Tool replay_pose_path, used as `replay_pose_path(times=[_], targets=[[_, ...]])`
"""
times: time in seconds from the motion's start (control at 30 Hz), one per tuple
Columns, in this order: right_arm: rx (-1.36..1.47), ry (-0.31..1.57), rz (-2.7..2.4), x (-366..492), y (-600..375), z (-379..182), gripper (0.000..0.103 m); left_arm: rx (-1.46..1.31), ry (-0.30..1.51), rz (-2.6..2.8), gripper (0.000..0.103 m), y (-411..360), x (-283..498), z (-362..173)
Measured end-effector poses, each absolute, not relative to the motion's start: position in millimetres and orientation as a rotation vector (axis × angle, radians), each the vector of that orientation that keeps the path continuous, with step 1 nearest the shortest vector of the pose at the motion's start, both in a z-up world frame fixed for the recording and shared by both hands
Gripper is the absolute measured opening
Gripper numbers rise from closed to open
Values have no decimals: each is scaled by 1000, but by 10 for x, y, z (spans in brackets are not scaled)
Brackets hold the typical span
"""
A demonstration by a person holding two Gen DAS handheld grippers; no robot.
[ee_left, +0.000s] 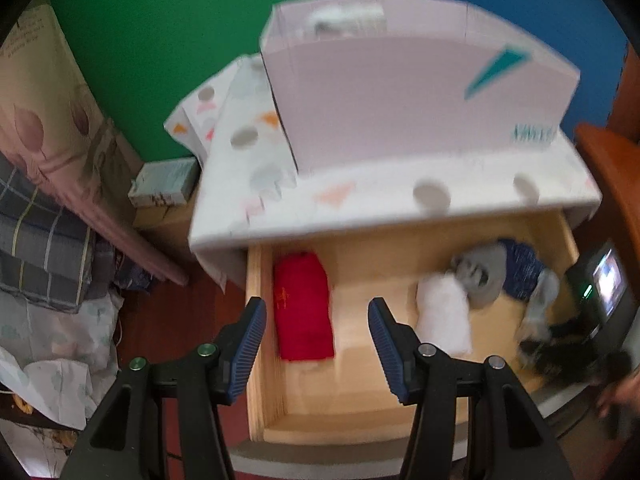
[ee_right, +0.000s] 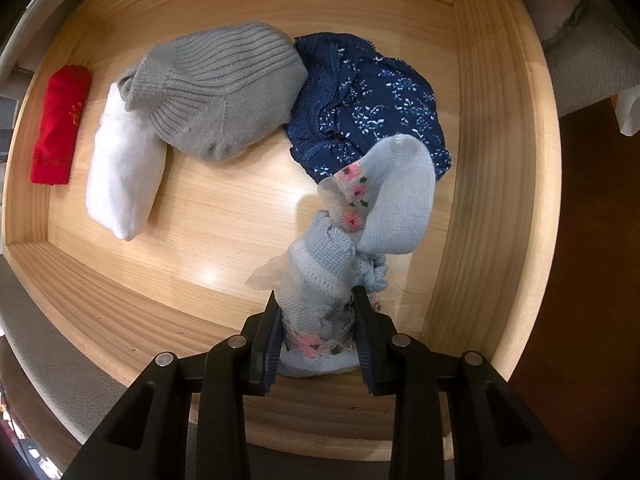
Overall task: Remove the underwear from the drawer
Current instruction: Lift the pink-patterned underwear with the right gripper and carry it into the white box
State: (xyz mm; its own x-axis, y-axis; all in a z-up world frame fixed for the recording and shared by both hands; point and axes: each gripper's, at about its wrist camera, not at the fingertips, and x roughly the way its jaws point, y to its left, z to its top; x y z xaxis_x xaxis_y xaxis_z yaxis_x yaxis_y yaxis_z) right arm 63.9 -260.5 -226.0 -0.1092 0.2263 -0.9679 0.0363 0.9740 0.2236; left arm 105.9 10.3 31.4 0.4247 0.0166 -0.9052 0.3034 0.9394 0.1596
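An open wooden drawer [ee_left: 276, 400] [ee_right: 480, 160] holds folded red underwear [ee_left: 303, 306] [ee_right: 60, 124] at its left, a white sock [ee_left: 442, 316] [ee_right: 124, 172], a grey knit sock [ee_left: 482, 280] [ee_right: 220, 88] and navy floral underwear [ee_left: 520, 270] [ee_right: 372, 104]. My right gripper [ee_right: 318, 312] is shut on a pale blue knit sock with pink flowers [ee_right: 360, 216], held over the drawer's right part. My left gripper [ee_left: 316, 340] stands open above the drawer's left front, with the red underwear showing between its fingers but below them.
A pink cardboard box [ee_left: 400, 80] stands on the cabinet's patterned white top [ee_left: 360, 196]. Bedding and folded cloth [ee_left: 48, 240] lie at the left. The right gripper's body with a lit screen [ee_left: 604, 280] shows at the left wrist view's right edge.
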Motion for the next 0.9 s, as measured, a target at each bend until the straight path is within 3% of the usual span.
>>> replay_pose_path(times=[0.43, 0.9], targets=[[175, 1646, 142, 617, -2547, -2236, 27, 222, 1247, -99, 54, 357, 825, -371], [243, 1513, 150, 493, -2778, -1979, 24, 188, 1207, -25, 54, 466, 779, -393]])
